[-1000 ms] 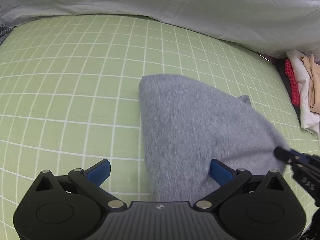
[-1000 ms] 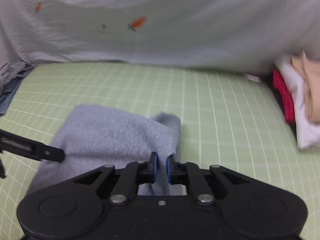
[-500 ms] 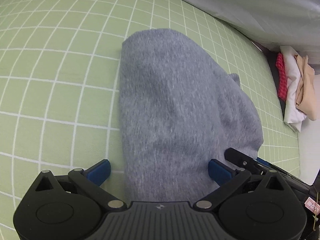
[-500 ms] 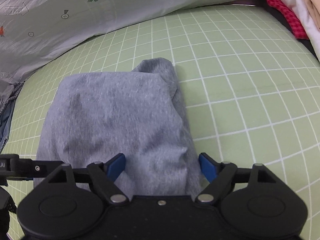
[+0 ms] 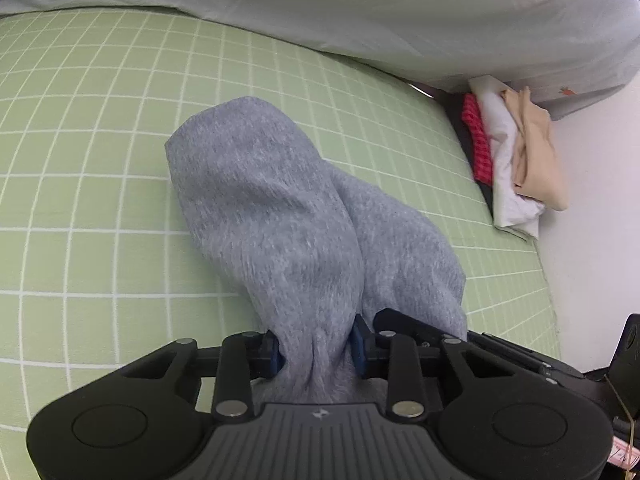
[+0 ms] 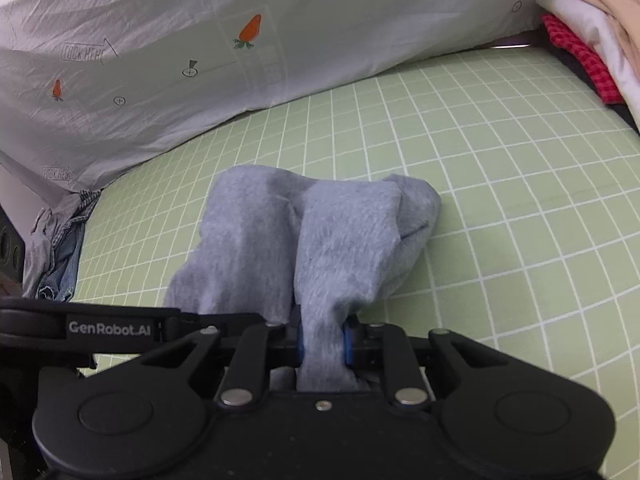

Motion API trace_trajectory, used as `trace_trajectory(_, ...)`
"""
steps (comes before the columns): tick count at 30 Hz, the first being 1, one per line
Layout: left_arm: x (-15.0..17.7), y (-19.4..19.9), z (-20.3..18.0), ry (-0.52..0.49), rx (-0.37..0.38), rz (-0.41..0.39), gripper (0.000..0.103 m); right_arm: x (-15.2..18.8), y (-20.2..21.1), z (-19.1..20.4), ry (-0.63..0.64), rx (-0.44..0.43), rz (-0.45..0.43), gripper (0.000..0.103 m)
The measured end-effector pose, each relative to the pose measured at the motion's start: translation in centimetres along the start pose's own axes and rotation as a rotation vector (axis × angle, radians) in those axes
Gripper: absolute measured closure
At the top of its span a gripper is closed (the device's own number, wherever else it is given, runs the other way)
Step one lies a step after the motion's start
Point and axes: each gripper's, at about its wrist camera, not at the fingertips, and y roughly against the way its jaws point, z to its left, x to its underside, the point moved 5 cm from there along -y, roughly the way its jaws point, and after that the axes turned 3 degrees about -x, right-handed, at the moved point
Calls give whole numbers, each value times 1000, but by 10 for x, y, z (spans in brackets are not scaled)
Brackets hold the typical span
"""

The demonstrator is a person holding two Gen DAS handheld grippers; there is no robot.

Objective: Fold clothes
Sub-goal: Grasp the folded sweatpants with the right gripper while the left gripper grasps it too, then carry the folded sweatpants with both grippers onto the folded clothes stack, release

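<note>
- The white quilt [image 6: 160,60], along the far edge of the green checked sheet [image 6: 520,200], is printed with carrots and arrows reading "COOK HERE".
- "GenRobot.AI" is written on the left gripper [image 5: 317,350], which pinches a bunch of the grey garment [image 5: 280,216].
- The right gripper [image 6: 323,346] pinches another bunch of it; the garment rests crumpled mid-sheet.
- Folded clothes [image 5: 516,152] are stacked at the right.
</note>
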Motion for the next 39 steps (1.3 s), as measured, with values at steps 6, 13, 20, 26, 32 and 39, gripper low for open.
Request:
trace_trajectory(6,-6,-10,-87,-46,53,-68,72,-10,52,-43,-128,-1,-117,86)
trace_trajectory(13,-14,-23,-190,-95,113,-151,72,-39,120,-121,-115,-12,-248,86)
trace_trajectory(20,-45,-46,-311,-149,193,-272,72,-112,193,-217,20,11,-389,87)
trace_trajectory(26,-110,-63,-416,-208,266,-391,72,-203,245,-286,103,54,-540,87)
trace_trajectory(32,-186,-90,-476,-258,213,-512,58,-294,253,-342,140,89,-676,87)
trace_trajectory(39,-219,-222,-454,-298,-129,-336,34,-332,130,-444,43,263,-479,70)
